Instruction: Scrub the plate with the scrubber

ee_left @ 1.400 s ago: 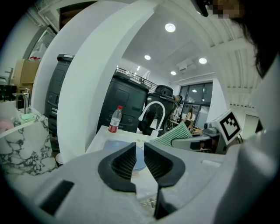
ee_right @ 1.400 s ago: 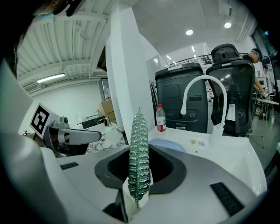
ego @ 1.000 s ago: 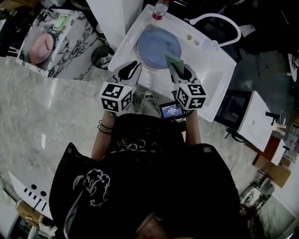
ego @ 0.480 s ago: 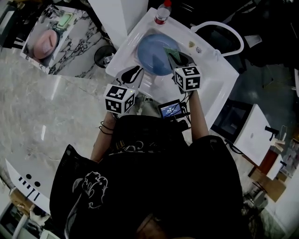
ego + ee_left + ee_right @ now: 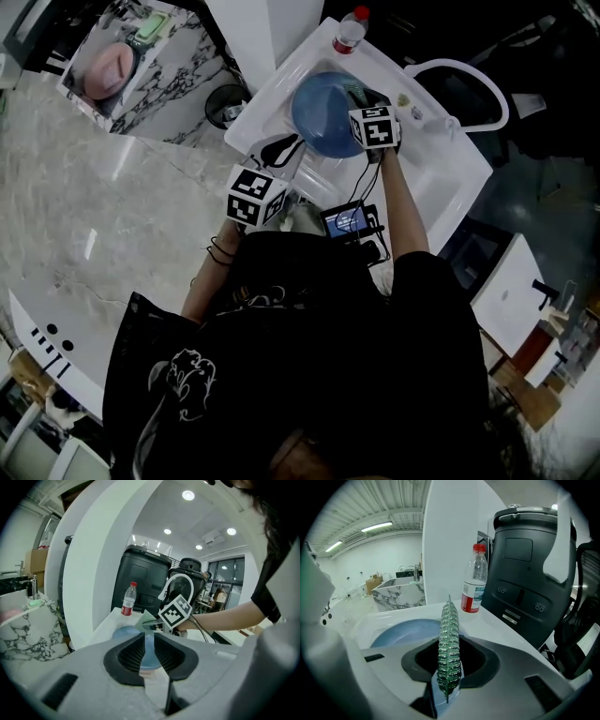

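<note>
A blue plate (image 5: 323, 127) lies in the white sink (image 5: 267, 94). My right gripper (image 5: 362, 101) reaches over the plate's far right side and is shut on a green mesh scrubber (image 5: 449, 639), which stands edge-on between its jaws above the plate (image 5: 398, 632). In the left gripper view the scrubber (image 5: 146, 620) hangs just over the plate (image 5: 124, 633). My left gripper (image 5: 289, 144) rests at the sink's near left rim, short of the plate; it (image 5: 149, 644) is shut with nothing in it.
A clear bottle with a red cap (image 5: 349, 30) stands at the sink's far edge. A marble counter with a pink dish (image 5: 103, 70) is at the far left, with a black bin (image 5: 225, 105) beside the sink. A black machine (image 5: 529, 564) rises right of the bottle.
My right gripper has moved forward with the scrubber, from the sink's near edge out over the plate. The left gripper has stayed at the near rim.
</note>
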Tool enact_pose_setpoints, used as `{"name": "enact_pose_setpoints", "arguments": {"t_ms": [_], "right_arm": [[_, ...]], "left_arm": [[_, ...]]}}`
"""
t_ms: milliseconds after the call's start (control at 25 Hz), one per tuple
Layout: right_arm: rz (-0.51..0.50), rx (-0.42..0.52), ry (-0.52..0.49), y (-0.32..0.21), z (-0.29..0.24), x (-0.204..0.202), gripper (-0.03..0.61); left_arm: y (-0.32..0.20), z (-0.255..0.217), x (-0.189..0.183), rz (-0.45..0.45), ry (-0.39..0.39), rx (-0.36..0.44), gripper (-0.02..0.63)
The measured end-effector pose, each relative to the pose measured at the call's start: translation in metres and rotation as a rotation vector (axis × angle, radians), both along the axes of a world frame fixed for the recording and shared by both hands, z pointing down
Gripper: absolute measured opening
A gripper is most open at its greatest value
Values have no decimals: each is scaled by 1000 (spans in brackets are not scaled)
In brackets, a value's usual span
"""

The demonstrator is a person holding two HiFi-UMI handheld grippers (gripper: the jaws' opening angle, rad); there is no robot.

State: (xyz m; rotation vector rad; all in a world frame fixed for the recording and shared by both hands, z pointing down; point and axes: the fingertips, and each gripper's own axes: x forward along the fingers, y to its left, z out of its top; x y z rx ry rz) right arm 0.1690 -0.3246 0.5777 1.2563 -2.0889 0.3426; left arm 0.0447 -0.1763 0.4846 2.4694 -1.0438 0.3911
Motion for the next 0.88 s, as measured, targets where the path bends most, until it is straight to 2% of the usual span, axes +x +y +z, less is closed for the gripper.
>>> {"name": "enact_pose_setpoints", "arguments": {"t_ms": [320, 600, 880], "right_arm": [[71, -50, 40, -22, 27, 1, 91], [55, -63, 59, -28, 29, -12, 91], [51, -74, 17, -27, 27, -34, 91]], "left_arm": [[-4, 1, -13, -23, -10, -5, 61], [-10, 1, -36, -80, -6, -11, 61], [-10, 2, -49, -101, 2, -21, 61]]}}
